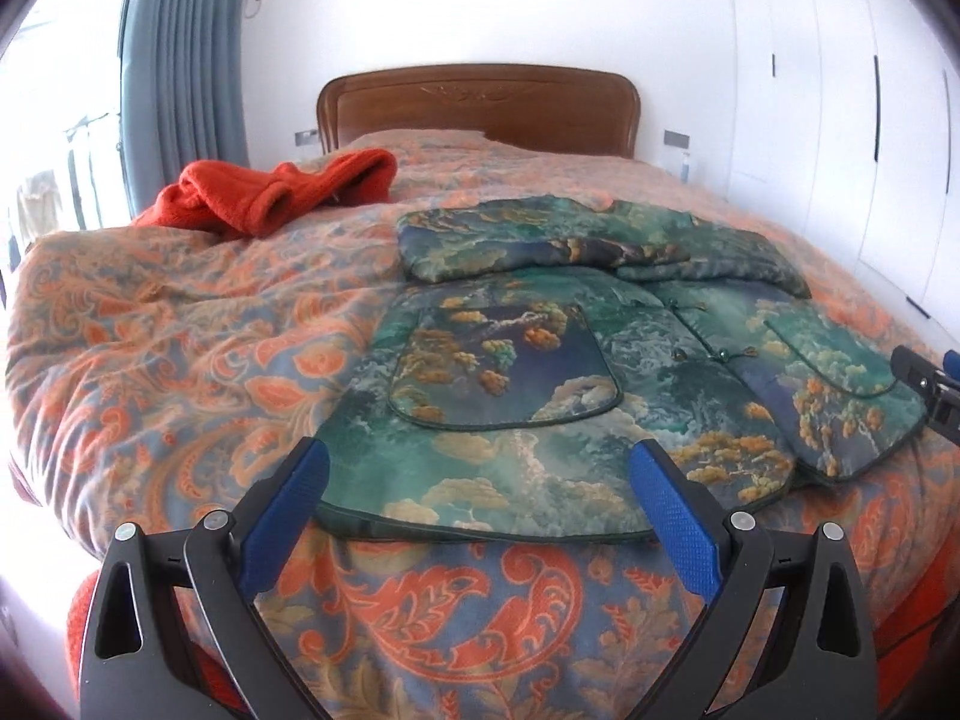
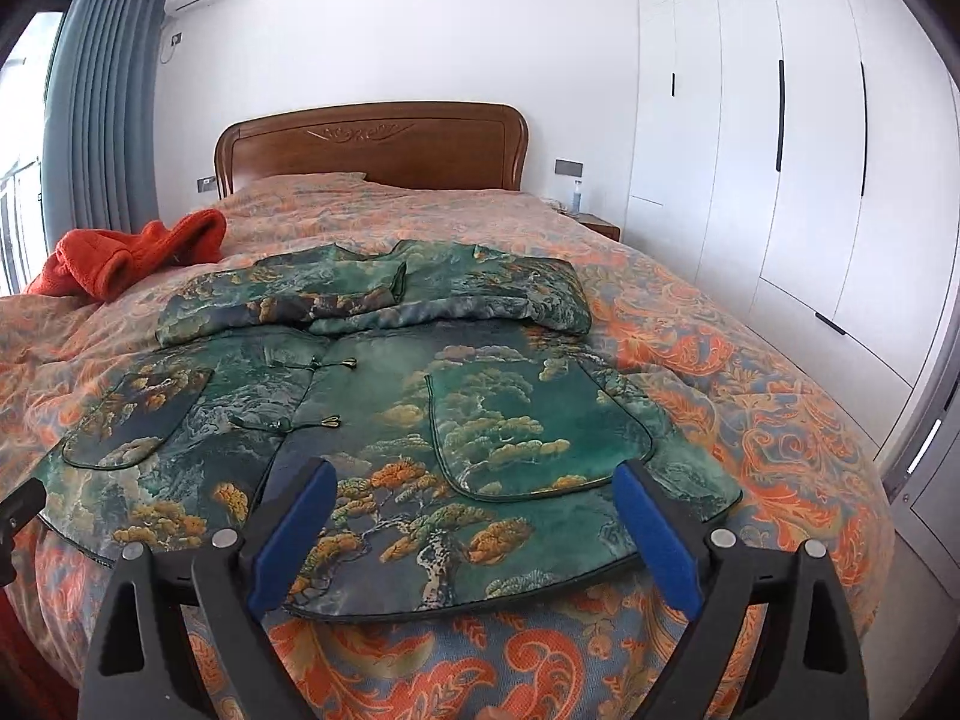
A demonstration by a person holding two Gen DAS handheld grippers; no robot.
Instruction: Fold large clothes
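Observation:
A green padded jacket [image 1: 540, 372] with a tree and cloud print lies flat on the bed, front up, both sleeves folded across its chest. It also shows in the right wrist view [image 2: 420, 396]. My left gripper [image 1: 480, 480] is open and empty, its blue pads just above the hem at the jacket's left half. My right gripper [image 2: 474, 504] is open and empty, over the hem at the jacket's right half. The right gripper's tip shows at the right edge of the left wrist view [image 1: 927, 387].
The bed [image 1: 150, 348] has an orange and blue paisley cover. A red fleece garment [image 1: 270, 192] lies crumpled at the far left. A wooden headboard [image 2: 372, 144] stands at the back. White wardrobe doors [image 2: 780, 150] line the right side, grey curtains [image 1: 180, 60] the left.

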